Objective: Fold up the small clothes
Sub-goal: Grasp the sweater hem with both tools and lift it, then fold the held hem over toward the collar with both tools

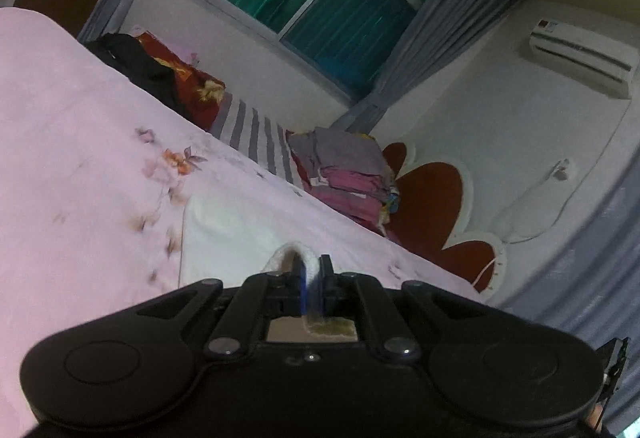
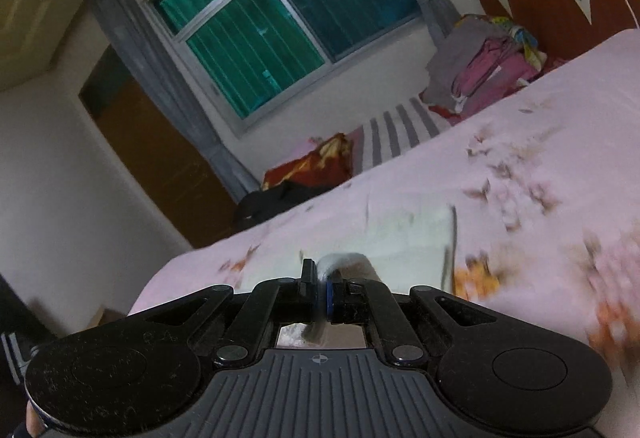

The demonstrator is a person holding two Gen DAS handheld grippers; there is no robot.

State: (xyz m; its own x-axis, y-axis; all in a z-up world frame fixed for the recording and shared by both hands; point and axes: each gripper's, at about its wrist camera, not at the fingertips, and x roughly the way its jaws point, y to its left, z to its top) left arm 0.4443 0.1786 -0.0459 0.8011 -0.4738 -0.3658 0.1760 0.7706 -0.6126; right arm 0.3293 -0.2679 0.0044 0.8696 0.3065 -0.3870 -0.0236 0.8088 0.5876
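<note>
**While both grippers are pinching its edge, a small white garment is showing itself soft and light**

While the left gripper (image 1: 310,270) is clamping down on a rolled white hem, the right gripper (image 2: 322,278) is doing the same at another spot on the same cloth, each with its jaws pressed nearly together and only thin fabric between them. The white garment (image 1: 236,234) is spreading out just ahead of both grippers, lying pale against the pink flowered bedsheet (image 1: 80,142) beneath it.

It is looking thin, limp and very light: the pinched edge is curling over the fingertips rather than standing stiff, so it will likely sag and swing between the two holds. It is not fragile, though a shallow pinch on a rolled hem could slip out. Taking it at two spread points along one edge, as now, is probably the best hold for keeping it taut and laying a clean fold.

Far beyond the grippers, a stack of folded clothes (image 1: 352,174) is sitting near the headboard (image 1: 432,198).
</note>
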